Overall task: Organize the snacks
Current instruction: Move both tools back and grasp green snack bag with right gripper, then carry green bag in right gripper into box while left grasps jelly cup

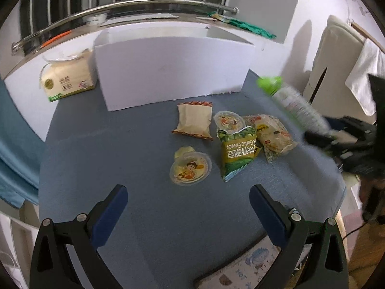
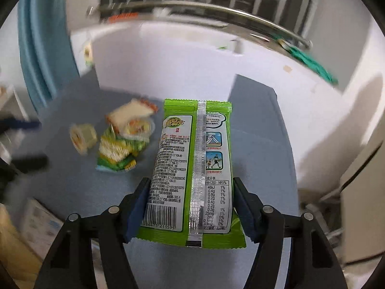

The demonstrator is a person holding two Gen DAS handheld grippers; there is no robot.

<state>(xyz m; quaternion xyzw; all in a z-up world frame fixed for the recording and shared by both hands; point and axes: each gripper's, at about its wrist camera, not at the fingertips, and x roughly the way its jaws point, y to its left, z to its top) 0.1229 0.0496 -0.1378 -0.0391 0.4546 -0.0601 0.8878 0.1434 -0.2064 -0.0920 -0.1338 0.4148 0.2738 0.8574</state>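
Observation:
My right gripper is shut on a green and white snack packet and holds it above the blue table; it shows blurred at the right of the left wrist view. My left gripper is open and empty over the table's near side. Ahead of it lie a jelly cup, a green garlic pea bag, a tan packet, a second jelly cup and a clear bread packet. A white open box stands behind them.
A tissue pack sits left of the box. A metal rail runs along the back. A green bag lies on the ledge behind. A printed mat lies at the table's near edge.

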